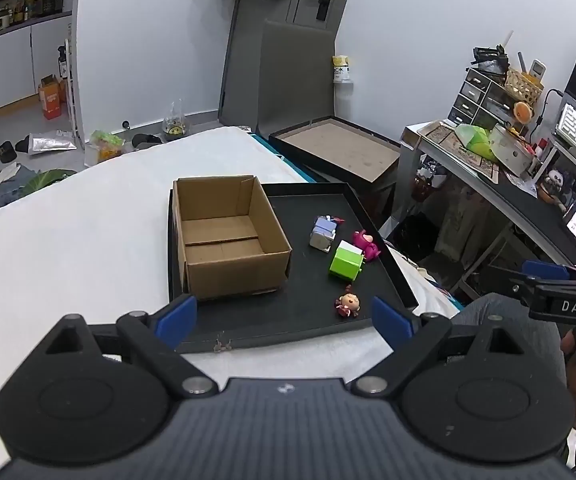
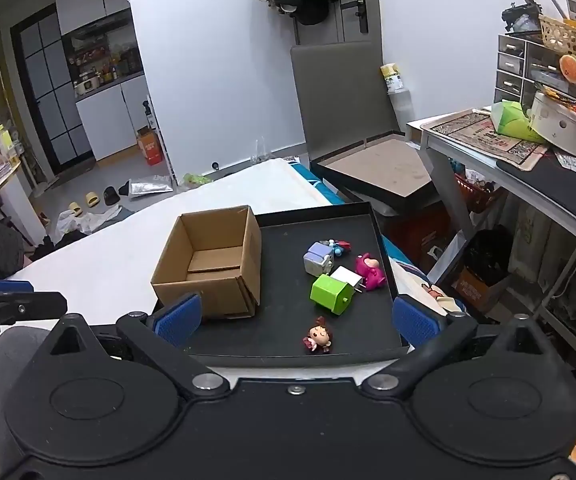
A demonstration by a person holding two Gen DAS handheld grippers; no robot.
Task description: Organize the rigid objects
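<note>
Black tray point(image 2: 383, 248) lying on a white-covered bed point(image 2: 120, 256), carrying the whole lot. Cardboard box point(image 2: 212, 264), open-topped and showing nothing inside, sitting on the tray's left half. Four toys lying loose on the right half: a doll point(image 2: 320, 336) nearest the front rim, on its back, standing apart from the rest; a green cube point(image 2: 329, 294) behind it, touching a pink figure point(image 2: 369, 273) on its right; a lilac block point(image 2: 319, 258) further back, just beside the cube. Right gripper point(image 2: 295, 318) hovering short of the front rim, jaws spreading wide and gripping nothing, angling downward, the doll falling almost squarely between its blue pads point(image 2: 178, 318). Left gripper point(image 1: 284, 316) doing the same, jaws likewise spread and bare, its line running more toward the box's front corner, with the doll sitting off toward its right pad. By this reading the right hand is the better placed for the doll: a short push forward and down, the box then lying to the left for the drop.
</note>
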